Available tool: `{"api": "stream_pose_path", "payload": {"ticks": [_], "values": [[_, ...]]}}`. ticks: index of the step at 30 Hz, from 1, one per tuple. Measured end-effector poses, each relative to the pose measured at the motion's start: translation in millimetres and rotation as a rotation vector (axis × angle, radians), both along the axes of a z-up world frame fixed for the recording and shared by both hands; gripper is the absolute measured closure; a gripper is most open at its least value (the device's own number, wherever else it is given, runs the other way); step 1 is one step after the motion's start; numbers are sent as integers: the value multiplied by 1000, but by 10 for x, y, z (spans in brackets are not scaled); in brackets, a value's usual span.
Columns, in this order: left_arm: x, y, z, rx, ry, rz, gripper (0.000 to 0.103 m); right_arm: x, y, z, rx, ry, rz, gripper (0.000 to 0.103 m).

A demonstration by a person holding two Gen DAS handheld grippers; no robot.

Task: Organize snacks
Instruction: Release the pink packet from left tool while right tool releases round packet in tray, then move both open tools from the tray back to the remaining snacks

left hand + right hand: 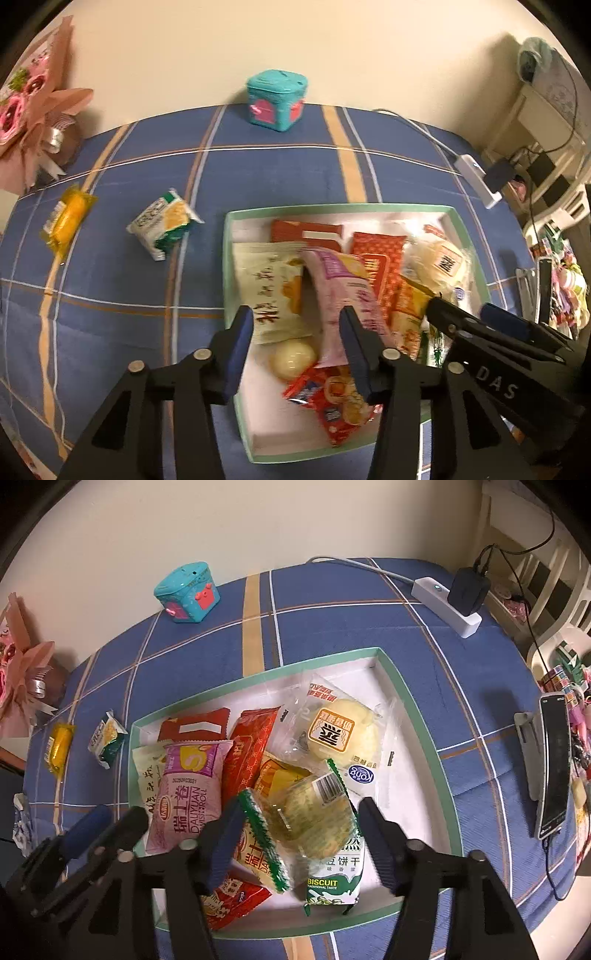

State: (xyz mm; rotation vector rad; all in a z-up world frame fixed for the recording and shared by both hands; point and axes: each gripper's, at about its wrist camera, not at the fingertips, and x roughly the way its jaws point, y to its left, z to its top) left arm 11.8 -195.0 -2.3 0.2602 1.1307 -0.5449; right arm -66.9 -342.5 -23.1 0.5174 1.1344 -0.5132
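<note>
A white box with a green rim (pixel 332 208) (pixel 258 674) lies on the blue checked cloth and holds several snack packets. My left gripper (pixel 295 332) hangs open over the box's near left corner. A pink Swiss roll packet (pixel 347 291) leans against its right finger, not pinched. My right gripper (pixel 301 830) is open over the box's near side. A clear green-edged cake packet (pixel 306 812) lies loose between its fingers, on top of other packets. Outside the box, to its left, lie a yellow packet (pixel 68 218) and a green-and-white biscuit packet (pixel 164 223).
A teal tin (pixel 277 99) stands at the far edge by the wall. A pink bouquet (pixel 26 99) fills the far left corner. On the right are a white power strip with a charger (pixel 447 603) and a phone on a stand (pixel 552 764).
</note>
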Motion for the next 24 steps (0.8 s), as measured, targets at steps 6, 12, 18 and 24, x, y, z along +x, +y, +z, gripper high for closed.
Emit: {"api": "stream_pose_path", "payload": {"ticks": [6, 12, 18, 24], "values": [[124, 184, -48, 33, 11, 80, 39, 30, 41, -11, -14, 23, 12, 21], [216, 297, -84, 54, 10, 134, 31, 44, 59, -14, -24, 36, 18, 17], [280, 373, -109, 79, 1, 169, 23, 83, 106, -22, -40, 54, 37, 14], [316, 439, -124, 114, -20, 194, 20, 126, 170, -12, -46, 54, 51, 1]]}}
